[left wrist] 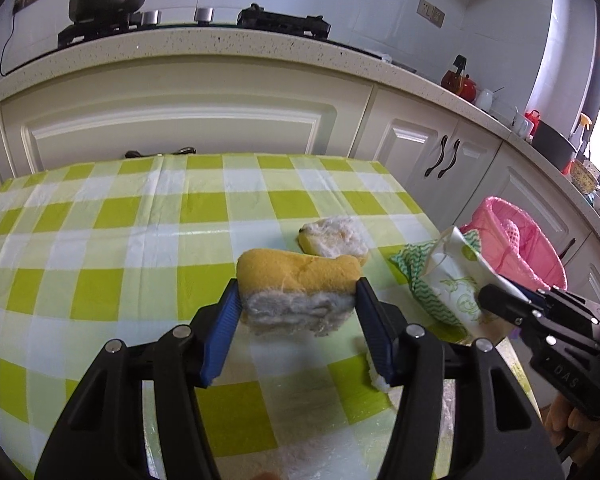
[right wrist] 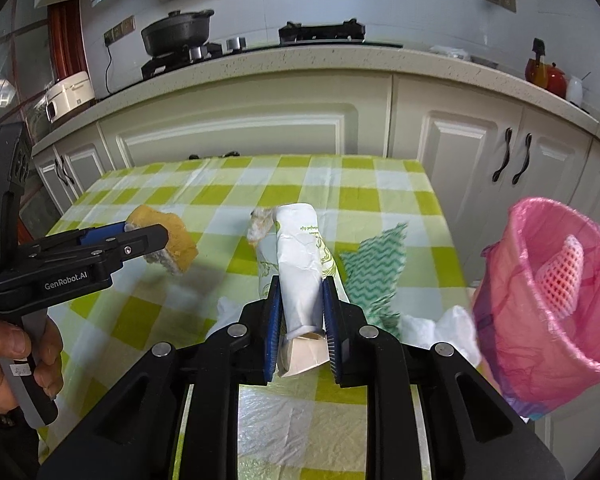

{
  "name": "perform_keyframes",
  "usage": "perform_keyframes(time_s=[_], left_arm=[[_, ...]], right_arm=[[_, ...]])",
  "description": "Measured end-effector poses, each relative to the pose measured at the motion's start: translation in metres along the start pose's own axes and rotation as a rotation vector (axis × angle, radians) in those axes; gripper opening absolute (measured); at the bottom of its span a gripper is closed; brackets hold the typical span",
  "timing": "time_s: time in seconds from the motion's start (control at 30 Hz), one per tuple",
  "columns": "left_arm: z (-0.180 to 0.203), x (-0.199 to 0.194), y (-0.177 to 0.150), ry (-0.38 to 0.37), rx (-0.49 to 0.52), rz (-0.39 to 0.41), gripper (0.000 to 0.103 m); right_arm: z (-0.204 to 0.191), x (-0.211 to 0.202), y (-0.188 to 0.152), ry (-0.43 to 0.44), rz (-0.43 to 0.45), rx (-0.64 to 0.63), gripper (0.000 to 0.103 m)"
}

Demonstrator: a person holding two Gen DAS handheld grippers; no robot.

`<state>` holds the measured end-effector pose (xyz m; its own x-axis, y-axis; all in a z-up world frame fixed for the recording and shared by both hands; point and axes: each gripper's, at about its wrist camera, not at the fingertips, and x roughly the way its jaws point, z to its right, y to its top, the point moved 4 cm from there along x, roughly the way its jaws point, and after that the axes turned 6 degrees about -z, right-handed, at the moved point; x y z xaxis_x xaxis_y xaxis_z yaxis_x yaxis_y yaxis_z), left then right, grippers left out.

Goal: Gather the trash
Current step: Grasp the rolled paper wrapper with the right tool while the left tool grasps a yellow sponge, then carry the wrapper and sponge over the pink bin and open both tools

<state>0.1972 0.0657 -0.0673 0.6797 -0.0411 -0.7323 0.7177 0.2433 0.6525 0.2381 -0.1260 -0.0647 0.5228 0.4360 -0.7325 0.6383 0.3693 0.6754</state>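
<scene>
Two loads are up off the checked table [left wrist: 100, 216]: the left gripper [left wrist: 296, 304] pinches a worn yellow sponge [left wrist: 296, 276], and the right gripper [right wrist: 300, 312] clamps a flattened paper cup [right wrist: 300, 264]. Right of both, beyond the table edge, stands the pink-lined bin [right wrist: 548, 312]. The sponge is caught only at its ends and could squirm free, while the slick cup may slide out before reaching the bin.

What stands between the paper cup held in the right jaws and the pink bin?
Nothing visible. The right gripper holds the flattened paper cup above the table. The pink bin stands off the table's right edge, mouth open, with only clear air between them.
</scene>
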Motion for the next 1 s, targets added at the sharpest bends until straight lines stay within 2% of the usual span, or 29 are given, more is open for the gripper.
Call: perform_keyframes(time_s=[0.33, 0.53, 0.73, 1.0], left_arm=[[0.017, -0.023, 0.012, -0.001, 0.018, 0.05, 0.056], [0.044, -0.028, 0.026, -0.039, 0.051, 0.074, 0.056], [0.094, -0.025, 0.048, -0.102, 0.114, 0.095, 0.056], [0.181, -0.01, 0.078, -0.197, 0.226, 0.108, 0.056]], right_arm=[[0.047, -0.055, 0.008, -0.086, 0.079, 0.074, 0.02], [0.086, -0.083, 0.008, -0.155, 0.12, 0.136, 0.02], [0.134, -0.105, 0.007, -0.234, 0.145, 0.201, 0.02], [0.19, -0.119, 0.002, -0.33, 0.157, 0.262, 0.02]])
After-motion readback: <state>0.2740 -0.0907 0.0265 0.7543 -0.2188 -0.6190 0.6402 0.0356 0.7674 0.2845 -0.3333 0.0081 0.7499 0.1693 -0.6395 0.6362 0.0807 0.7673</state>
